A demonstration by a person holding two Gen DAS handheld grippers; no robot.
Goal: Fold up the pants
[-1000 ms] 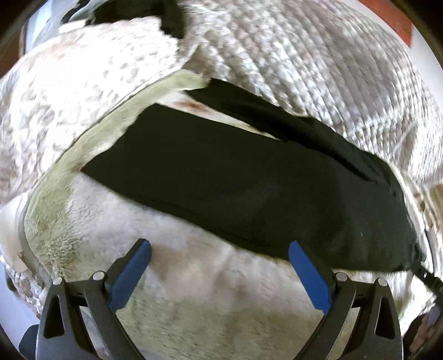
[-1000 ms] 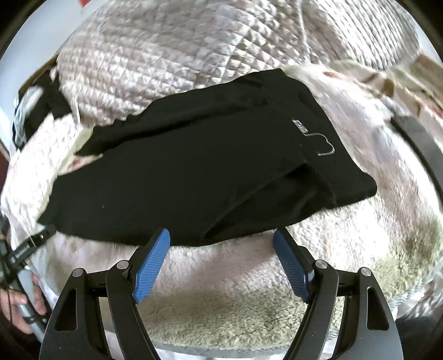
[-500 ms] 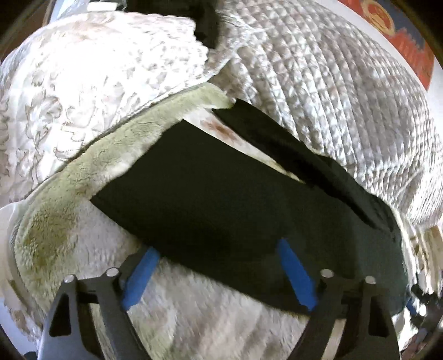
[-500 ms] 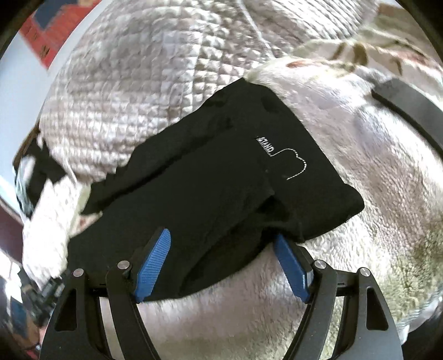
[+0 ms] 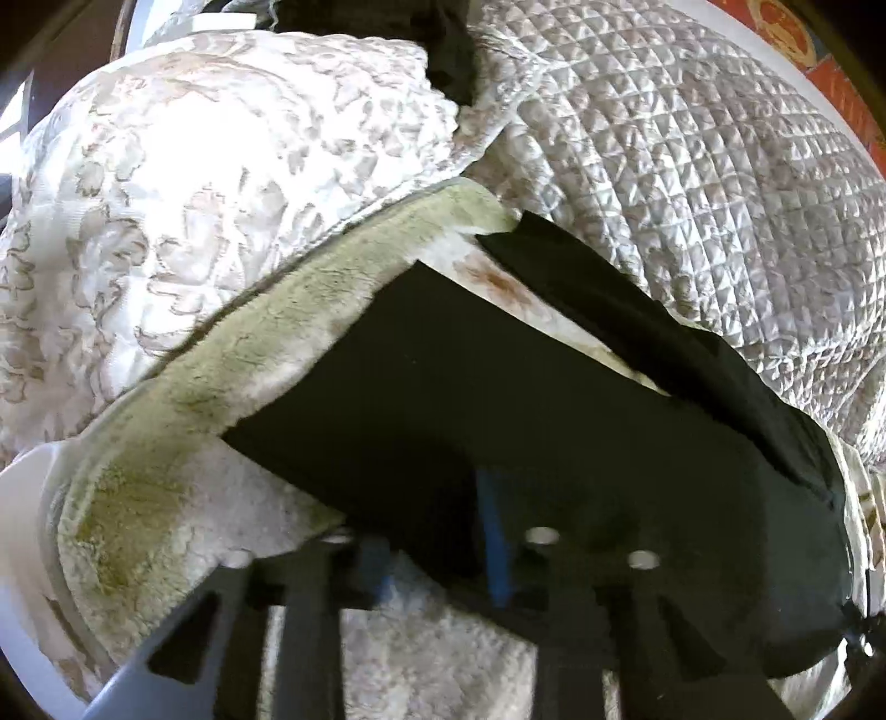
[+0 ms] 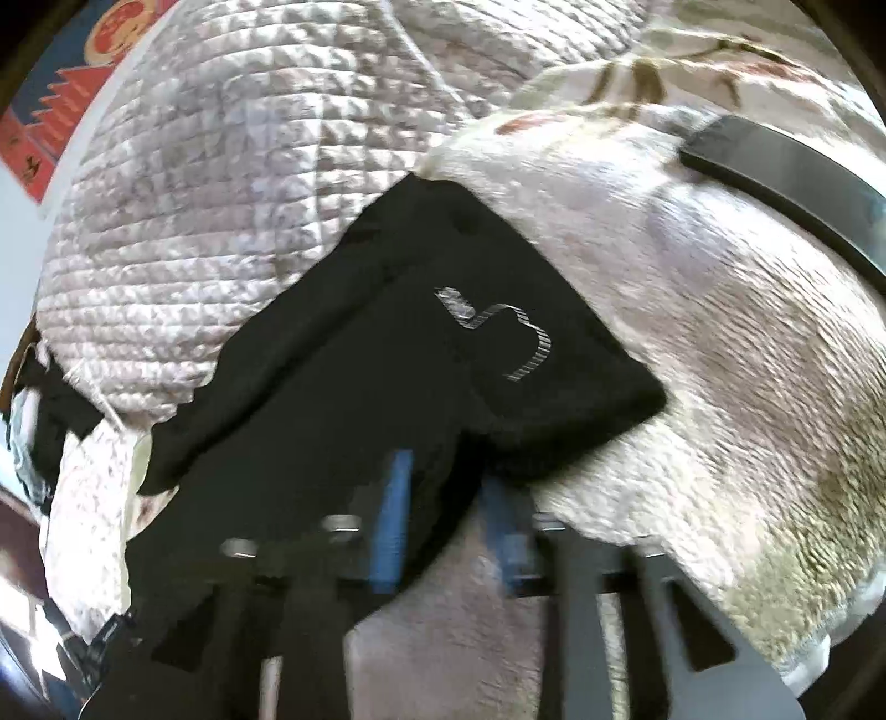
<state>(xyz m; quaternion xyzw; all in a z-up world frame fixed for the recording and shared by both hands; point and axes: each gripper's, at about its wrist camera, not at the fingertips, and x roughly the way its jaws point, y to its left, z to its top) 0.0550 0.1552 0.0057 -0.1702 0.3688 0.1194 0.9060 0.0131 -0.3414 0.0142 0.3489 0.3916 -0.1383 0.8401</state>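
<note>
Black pants [image 5: 498, 421] lie flat across a cream fleece blanket [image 5: 183, 443]. In the left wrist view my left gripper [image 5: 437, 559] sits on the near edge of the lower leg. Its jaws are closing, and its blue pads [image 5: 494, 531] pinch that edge. The right wrist view shows the waist end of the pants [image 6: 421, 354], marked by a white stitched logo [image 6: 509, 338]. There my right gripper [image 6: 448, 526] is also closing its jaws, and a fold of the near edge is caught between the pads [image 6: 394, 515].
A quilted grey bedspread [image 5: 692, 183] rises behind the pants, with a patterned white quilt [image 5: 194, 183] to its left. Dark clothing [image 5: 443, 50] lies at the far end. A dark flat band [image 6: 786, 166] crosses the blanket at the right. A red poster [image 6: 50, 127] hangs on the wall.
Both grippers slid forward onto the pants' near edge. Their jaws went from wide open to nearly together, with black cloth between the pads. The right gripper's view has rolled.
</note>
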